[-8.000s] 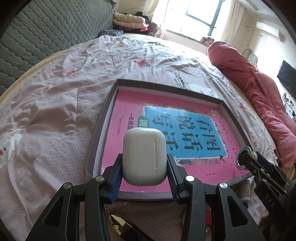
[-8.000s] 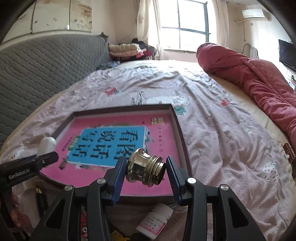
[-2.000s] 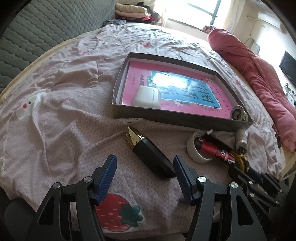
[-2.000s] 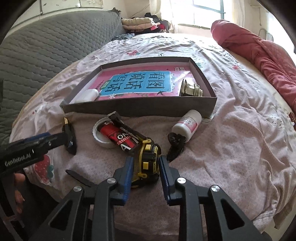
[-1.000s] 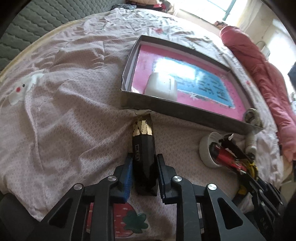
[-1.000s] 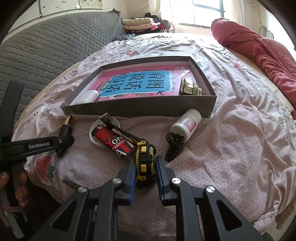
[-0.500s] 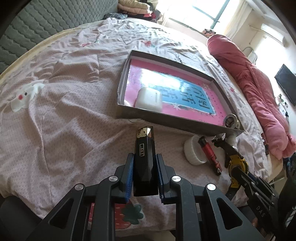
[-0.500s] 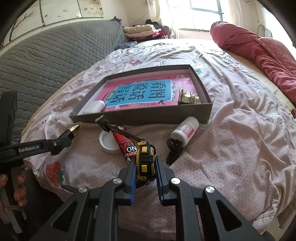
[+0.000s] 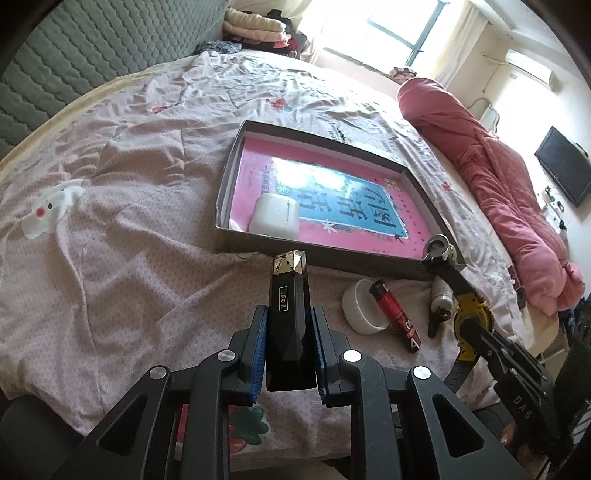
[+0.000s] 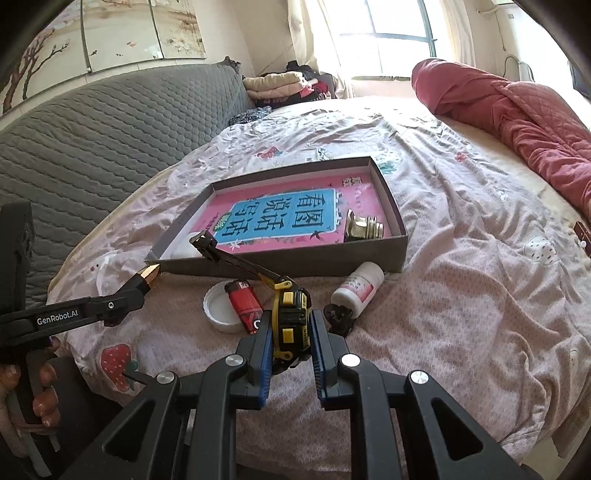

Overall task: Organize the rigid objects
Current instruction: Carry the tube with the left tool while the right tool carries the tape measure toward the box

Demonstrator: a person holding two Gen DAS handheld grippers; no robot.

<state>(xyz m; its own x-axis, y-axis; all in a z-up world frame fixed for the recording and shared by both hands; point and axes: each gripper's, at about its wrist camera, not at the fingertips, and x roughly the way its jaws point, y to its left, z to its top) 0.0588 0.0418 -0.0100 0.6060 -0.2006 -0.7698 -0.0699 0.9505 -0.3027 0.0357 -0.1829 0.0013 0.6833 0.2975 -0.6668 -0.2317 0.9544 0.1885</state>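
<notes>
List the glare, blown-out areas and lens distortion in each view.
Left wrist view: sun glare washes out part of the pink book cover inside the box; the window is blown out; fisheye bends the bed edge, with dark corners. Right wrist view: the window is overexposed, the book title reads without glare, and the same curving and dark corners appear.

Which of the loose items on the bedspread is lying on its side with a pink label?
The white pill bottle, tipped over beside the box's right front corner; the red lighter and white lid carry no pink.

white case (image 10: 183,248) mostly hidden behind box wall (image 10: 280,263), black bar's label (image 9: 283,294) too small to read
</notes>
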